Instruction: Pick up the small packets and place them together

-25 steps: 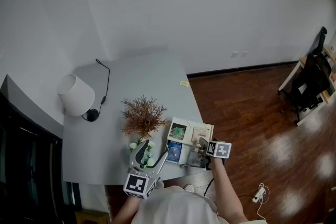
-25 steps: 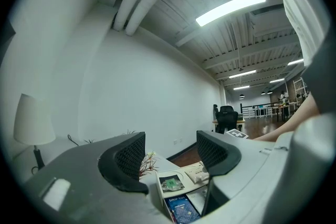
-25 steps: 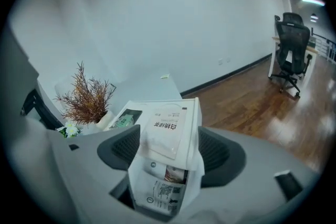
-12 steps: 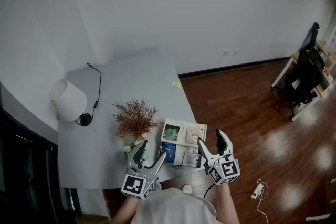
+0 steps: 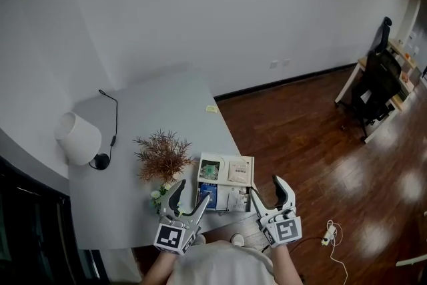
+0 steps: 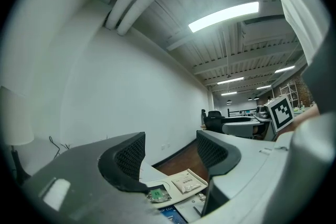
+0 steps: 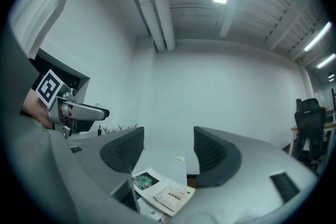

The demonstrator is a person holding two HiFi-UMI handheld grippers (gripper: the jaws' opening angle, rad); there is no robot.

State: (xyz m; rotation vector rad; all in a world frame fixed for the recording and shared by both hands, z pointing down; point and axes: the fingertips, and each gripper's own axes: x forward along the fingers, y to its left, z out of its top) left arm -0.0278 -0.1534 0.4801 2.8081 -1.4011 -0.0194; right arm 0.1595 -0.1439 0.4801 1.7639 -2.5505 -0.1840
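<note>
Several small packets lie on a white board (image 5: 248, 160) at the table's near right corner: a green one (image 5: 210, 169), a beige one (image 5: 239, 172), a blue one (image 5: 207, 195) and pale ones (image 5: 235, 198) at the front. My left gripper (image 5: 191, 195) hovers open just left of the blue packet, holding nothing. My right gripper (image 5: 268, 189) is off the board's near right corner, its jaws wide but closing, with nothing between them. Beyond the left gripper's (image 6: 169, 157) jaws lie the green packet (image 6: 156, 195) and beige packet (image 6: 186, 182). Past the right gripper's (image 7: 168, 152) jaws both show again, green packet (image 7: 143, 181) and beige packet (image 7: 173, 196).
A dried plant (image 5: 162, 157) stands left of the board on the grey table (image 5: 160, 103). A white lamp (image 5: 77, 137) with a black cord sits at the far left. A yellow note (image 5: 211, 109) lies near the table's right edge. Wooden floor (image 5: 300, 137) lies to the right.
The right gripper has pulled back off the board toward the person, and its jaws now point up and away. The head view has shifted; the left gripper has hardly moved.
</note>
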